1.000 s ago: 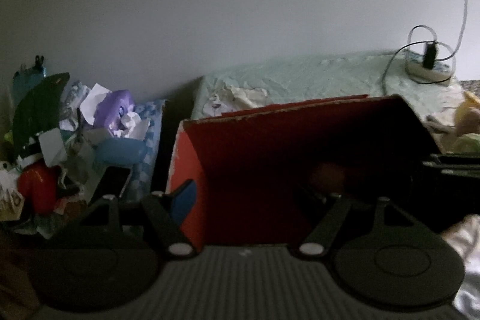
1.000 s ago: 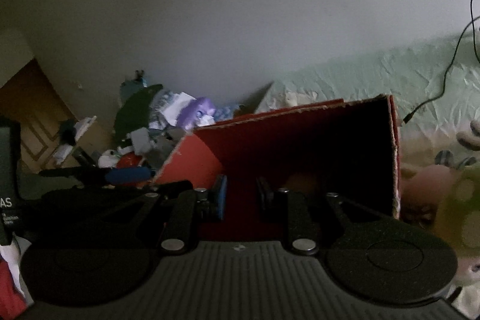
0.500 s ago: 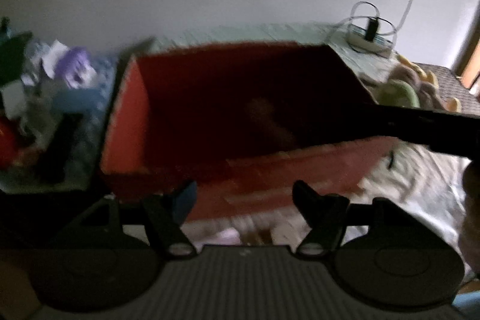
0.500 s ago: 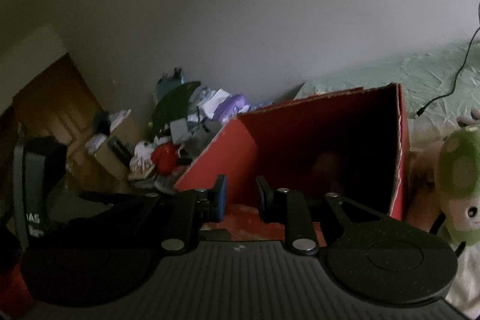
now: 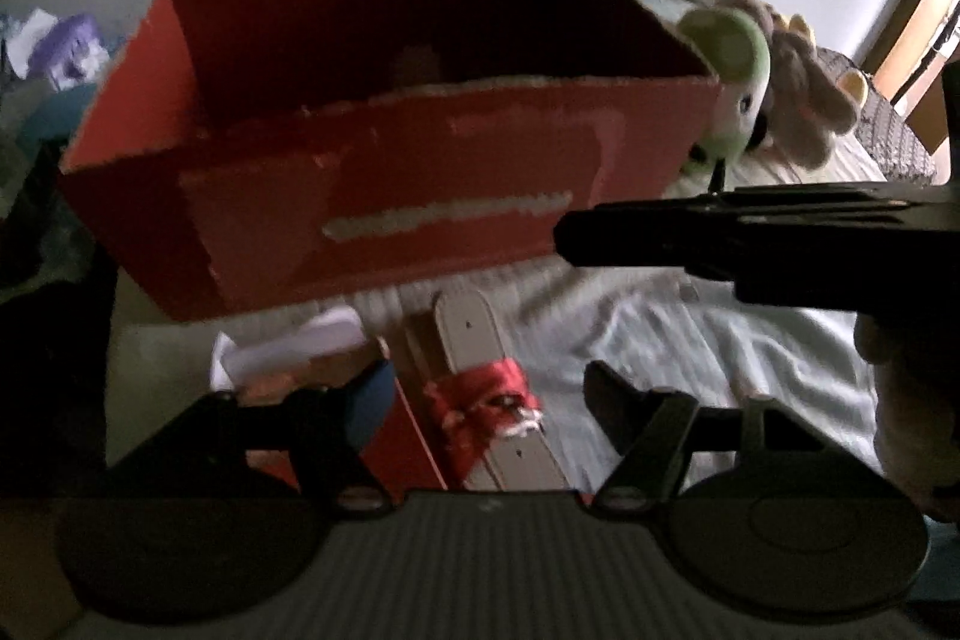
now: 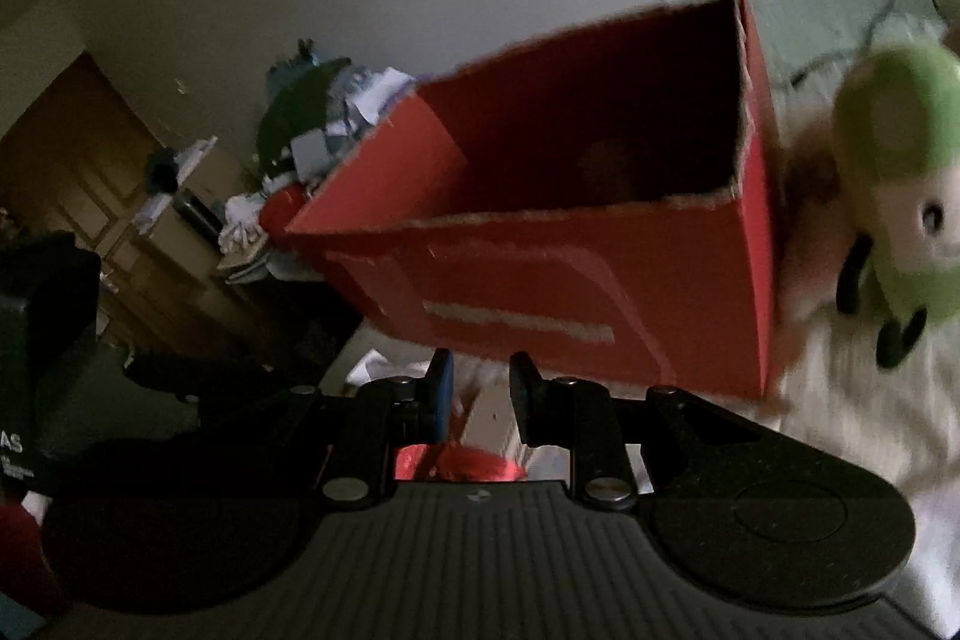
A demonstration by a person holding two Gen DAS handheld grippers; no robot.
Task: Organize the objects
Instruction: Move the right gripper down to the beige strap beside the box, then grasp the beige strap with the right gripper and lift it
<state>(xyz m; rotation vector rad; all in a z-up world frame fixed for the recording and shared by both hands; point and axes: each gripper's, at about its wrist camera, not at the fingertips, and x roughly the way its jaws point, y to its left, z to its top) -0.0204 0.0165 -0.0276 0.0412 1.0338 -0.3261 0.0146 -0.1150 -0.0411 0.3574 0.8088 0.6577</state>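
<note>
Hovering low over the bed [image 5: 720, 334] with the left gripper [image 5: 489, 400], fingers spread wide and gripping nothing, likely lining up on the belt [image 5: 465, 334] with its red wrap [image 5: 480, 409] lying directly below. Sitting just beyond, open side up: the red box [image 5: 384, 196], probably serving as the bin for collected things. Reaching in from the right, the right gripper [image 6: 480, 388], fingers a narrow gap apart and empty, aiming at the same belt [image 6: 489, 418]. Leaning against the box's right end: a green plush [image 6: 900, 184].
</note>
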